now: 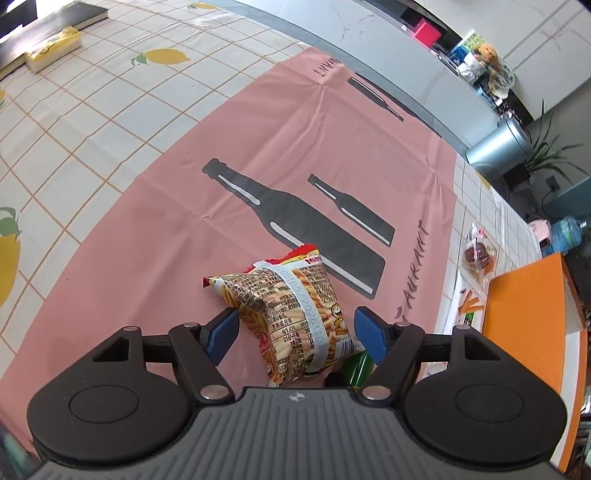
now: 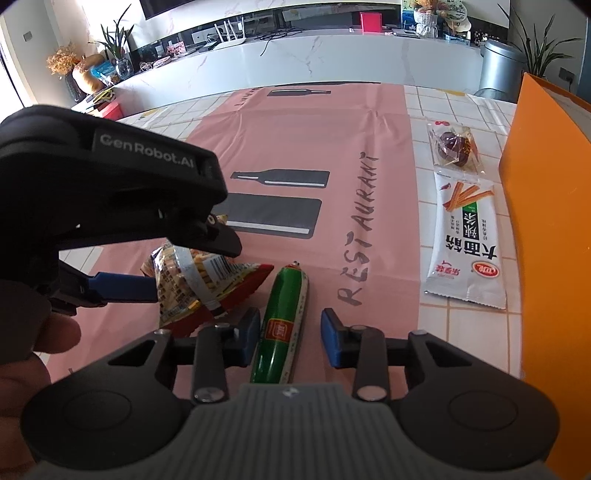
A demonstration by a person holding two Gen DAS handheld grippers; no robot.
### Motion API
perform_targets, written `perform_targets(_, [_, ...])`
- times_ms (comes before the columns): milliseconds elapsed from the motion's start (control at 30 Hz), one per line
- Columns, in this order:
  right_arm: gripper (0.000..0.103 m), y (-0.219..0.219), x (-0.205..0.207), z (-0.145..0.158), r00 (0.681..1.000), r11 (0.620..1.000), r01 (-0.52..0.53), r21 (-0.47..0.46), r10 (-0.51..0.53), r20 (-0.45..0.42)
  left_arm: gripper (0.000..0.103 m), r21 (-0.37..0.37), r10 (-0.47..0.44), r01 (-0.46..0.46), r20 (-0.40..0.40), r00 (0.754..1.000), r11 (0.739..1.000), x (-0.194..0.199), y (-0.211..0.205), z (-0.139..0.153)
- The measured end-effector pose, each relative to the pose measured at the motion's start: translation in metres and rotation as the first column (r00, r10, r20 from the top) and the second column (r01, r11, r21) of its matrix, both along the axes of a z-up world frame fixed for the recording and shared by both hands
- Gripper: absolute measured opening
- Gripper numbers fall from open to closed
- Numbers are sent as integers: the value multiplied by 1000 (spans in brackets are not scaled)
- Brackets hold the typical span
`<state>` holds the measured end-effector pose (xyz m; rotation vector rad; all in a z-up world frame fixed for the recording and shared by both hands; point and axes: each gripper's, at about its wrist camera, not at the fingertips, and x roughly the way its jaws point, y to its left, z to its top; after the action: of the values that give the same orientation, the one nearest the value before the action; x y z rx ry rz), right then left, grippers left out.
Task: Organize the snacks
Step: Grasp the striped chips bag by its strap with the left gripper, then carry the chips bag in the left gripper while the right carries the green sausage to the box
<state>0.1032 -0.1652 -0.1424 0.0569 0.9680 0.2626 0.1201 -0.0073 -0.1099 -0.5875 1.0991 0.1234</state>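
Note:
A yellow and red snack bag [image 1: 295, 314] lies on the pink mat [image 1: 184, 206]. My left gripper [image 1: 295, 332] is open, its blue pads on either side of the bag; it also shows in the right wrist view [image 2: 162, 273]. A green sausage stick [image 2: 282, 325] lies beside the bag [image 2: 192, 280]. My right gripper [image 2: 290, 338] is open with the sausage between its pads. A white spicy-strip packet [image 2: 465, 243] and a clear wrapped dark sweet [image 2: 452, 146] lie on the tiled cloth to the right.
An orange box [image 2: 546, 229] stands at the right edge, its wall close to the packets. A tissue pack [image 1: 55, 48] and a dark book [image 1: 74, 18] lie far left. A counter with plants and a metal bin [image 2: 498, 70] runs behind the table.

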Motion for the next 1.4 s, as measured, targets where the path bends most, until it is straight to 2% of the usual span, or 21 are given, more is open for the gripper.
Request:
perform_targets(100, [29, 1, 0, -1, 1000, 1000, -3, -5, 3, -2, 85, -13, 14, -14, -6, 1000, 1000, 2, 1, 0])
perform_targets(167, [24, 1, 1, -1, 1000, 1000, -1, -3, 1, -4, 84, -8, 13, -13, -15, 1000, 1000, 4, 1, -2])
perform_targets(367, [20, -3, 2, -2, 1000, 1000, 14, -2, -14, -6, 77, 14, -5, 5, -28, 1000, 1000, 5, -1, -4])
perform_targets(500, [20, -2, 2, -1, 1000, 1000, 15, -7, -15, -8, 66, 6, -28, 28, -28, 999, 1000, 6, -1, -4])
perform_targets(833, [20, -8, 0, 4, 1000, 1000, 29, -1, -29, -2, 50, -6, -63, 63, -11, 998, 998, 2, 3, 3])
perform_targets(1133, [20, -10, -7, 21, 999, 1000, 21, -1, -21, 30, 47, 0, -92, 92, 31, 995, 996, -13, 6, 21])
perform_targets(1400, [20, -18, -22, 55, 996, 1000, 15, 18, -17, 84, 47, 8, -122, 122, 95, 988, 993, -34, 4, 56])
